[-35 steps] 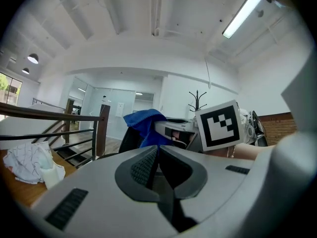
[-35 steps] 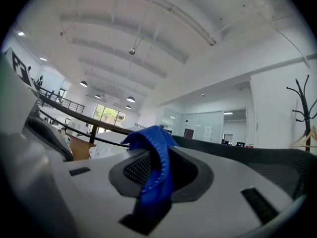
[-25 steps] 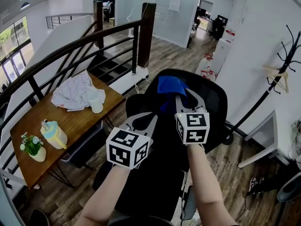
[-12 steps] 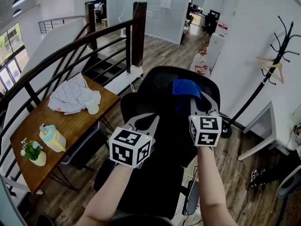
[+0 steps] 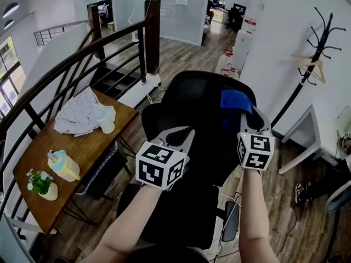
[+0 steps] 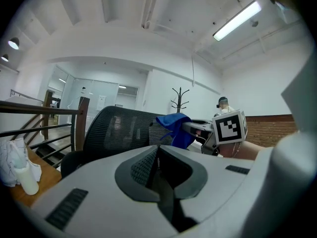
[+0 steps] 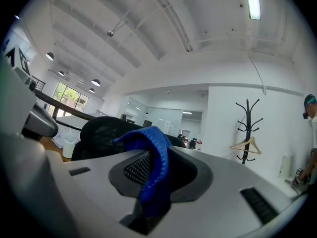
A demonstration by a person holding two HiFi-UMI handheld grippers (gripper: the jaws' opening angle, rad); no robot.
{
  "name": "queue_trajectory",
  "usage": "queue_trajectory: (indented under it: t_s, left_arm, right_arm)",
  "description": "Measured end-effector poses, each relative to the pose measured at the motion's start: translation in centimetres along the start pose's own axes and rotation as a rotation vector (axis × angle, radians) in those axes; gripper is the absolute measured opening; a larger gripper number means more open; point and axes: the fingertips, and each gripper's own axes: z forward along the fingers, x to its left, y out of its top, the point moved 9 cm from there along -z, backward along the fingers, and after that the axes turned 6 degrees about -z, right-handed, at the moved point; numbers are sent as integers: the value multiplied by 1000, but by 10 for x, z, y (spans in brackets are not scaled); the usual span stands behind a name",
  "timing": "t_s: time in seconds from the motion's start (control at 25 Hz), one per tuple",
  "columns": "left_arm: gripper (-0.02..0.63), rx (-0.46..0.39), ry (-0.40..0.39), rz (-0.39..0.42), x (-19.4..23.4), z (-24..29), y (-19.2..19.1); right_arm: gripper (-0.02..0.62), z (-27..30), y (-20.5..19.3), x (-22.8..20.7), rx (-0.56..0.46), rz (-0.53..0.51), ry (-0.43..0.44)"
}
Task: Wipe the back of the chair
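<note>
The black chair [image 5: 197,95] stood in the centre of the frame. At the upper right of its back, the right gripper [image 5: 248,116] was clamped on a blue cloth [image 5: 236,99]. The left gripper [image 5: 184,133], lower centre, had its jaws together, holding nothing.

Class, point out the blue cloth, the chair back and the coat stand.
blue cloth [image 5: 236,99]: head view, the flat upper fold.
chair back [image 5: 192,98]: head view, the bare mesh.
coat stand [image 7: 246,125]: right gripper view, the upright pole.

Against the chair [image 5: 200,100] back, the blue cloth's [image 5: 235,98] lower end is buried in the right gripper [image 5: 248,114] (folds unreadable); the coat stand's [image 5: 318,40] foot is hidden behind the chair.
</note>
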Motion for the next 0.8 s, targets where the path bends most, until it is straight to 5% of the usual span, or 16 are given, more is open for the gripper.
queue_trajectory:
  t_s: [0.4,0.8]
  left_arm:
    - [21,23,-40,-37,19,-16,-15]
    - [21,78,-34,-92,46,-40,-40]
  right_arm:
    - [83,-45,-11,-14,26,167,-153]
    - [83,-78,-32,65,-19,375,-103]
